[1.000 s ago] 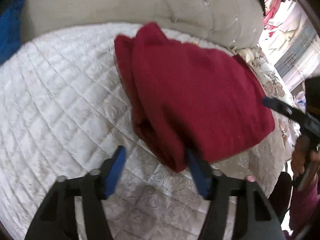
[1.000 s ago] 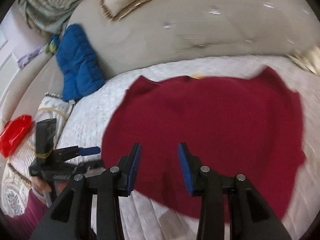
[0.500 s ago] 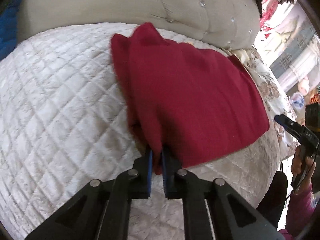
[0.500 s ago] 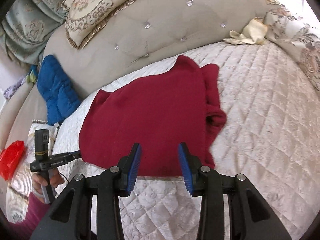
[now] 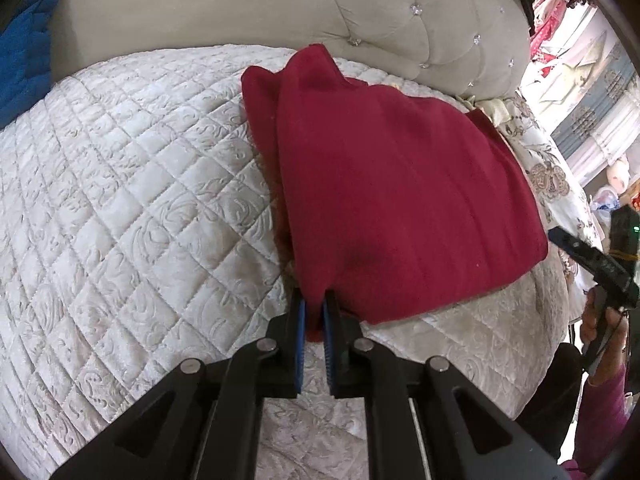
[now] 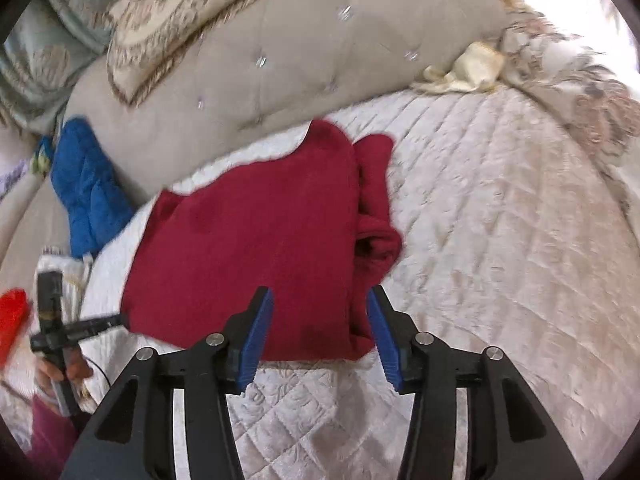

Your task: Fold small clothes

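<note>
A dark red garment (image 5: 400, 200) lies folded on the white quilted bed cover (image 5: 120, 220), its layered edge on the left in the left wrist view. My left gripper (image 5: 314, 308) is shut on the garment's near corner, and red cloth shows between the blue pads. In the right wrist view the same garment (image 6: 256, 248) has a rolled sleeve along its right edge. My right gripper (image 6: 320, 300) straddles its near right corner. Its jaws are opening, with cloth between the pads but not pinched.
A beige tufted headboard (image 5: 280, 4) runs behind the bed. A blue quilted cushion (image 6: 88, 192) and patterned pillows (image 6: 172, 20) sit at the left, and a cream cloth (image 6: 472, 68) at the far right. A hand in a magenta sleeve holds another black gripper (image 5: 592, 260) at the frame edge.
My left gripper's jaws closed on the garment's near corner and have held still since. The right gripper swung from over the garment's middle to its near right corner, and its jaws have widened.
</note>
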A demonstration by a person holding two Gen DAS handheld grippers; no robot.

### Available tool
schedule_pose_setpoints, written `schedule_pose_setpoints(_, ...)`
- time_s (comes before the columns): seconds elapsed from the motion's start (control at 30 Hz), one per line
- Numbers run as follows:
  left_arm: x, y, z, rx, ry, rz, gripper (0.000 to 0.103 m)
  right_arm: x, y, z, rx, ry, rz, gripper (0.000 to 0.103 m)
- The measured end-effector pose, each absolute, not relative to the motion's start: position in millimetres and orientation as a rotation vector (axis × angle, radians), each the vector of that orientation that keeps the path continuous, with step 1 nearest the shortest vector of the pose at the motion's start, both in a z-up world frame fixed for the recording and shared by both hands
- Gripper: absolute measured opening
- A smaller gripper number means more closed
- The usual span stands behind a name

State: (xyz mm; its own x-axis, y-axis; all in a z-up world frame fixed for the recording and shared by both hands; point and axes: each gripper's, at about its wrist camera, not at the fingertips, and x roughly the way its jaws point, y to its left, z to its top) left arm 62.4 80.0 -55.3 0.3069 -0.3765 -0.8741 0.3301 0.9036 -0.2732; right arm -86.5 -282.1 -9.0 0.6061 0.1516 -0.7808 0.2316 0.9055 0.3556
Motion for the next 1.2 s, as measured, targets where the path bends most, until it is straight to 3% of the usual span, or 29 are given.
schedule_pose_setpoints(0.03,62.9,79.1,-55.6,-0.043,1.17,-0.464,0.008,-80.4,-279.9,-16.7,0.443,0.952,-0.033,0.025)
schedule_pose_setpoints(0.07,64.6,76.2,-56.1,-0.042,1.172,-0.46,0.008,-75.4,-279.0,-23.9,0.438,0.974,-0.026,0.001)
schedule_pose_setpoints(0.1,64.5,76.3,-56.2,-0.046,1.176,-0.457,0.008,-71.4,-278.3,-30.5,0.428,1.001,-0.032,0.0)
schedule_pose_setpoints(0.33,65.3,73.7,-48.7,-0.019,1.169,-0.436,0.018,-87.6,-291.1,-30.6,0.434,1.013,-0.066,0.0)
schedule_pose_setpoints(0.4,62.4,73.8,-39.6,0.001,1.143,-0.438,0.027,-87.3,-288.4,-27.8,0.423,1.021,-0.069,0.0)
schedule_pose_setpoints(0.47,60.3,73.3,-32.4,0.015,1.115,-0.411,0.055,-88.6,-288.2,-11.3,0.413,0.957,-0.098,0.0)
schedule_pose_setpoints(0.53,62.8,72.1,-25.6,0.004,1.069,-0.377,0.063,-85.8,-289.3,2.9,0.427,0.892,-0.105,0.012)
schedule_pose_setpoints(0.8,120.5,37.8,-8.2,-0.092,0.949,-0.281,0.069,27.1,-272.7,8.5,0.291,0.849,-0.088,0.013)
schedule_pose_setpoints(1.07,198.1,36.7,-60.3,-0.12,1.047,-0.101,0.069,95.8,-313.9,-25.8,0.304,0.912,-0.217,0.012)
schedule_pose_setpoints(1.2,209.1,51.6,-79.6,-0.2,1.073,-0.083,0.08,100.4,-321.7,-46.5,0.303,0.905,-0.243,0.011)
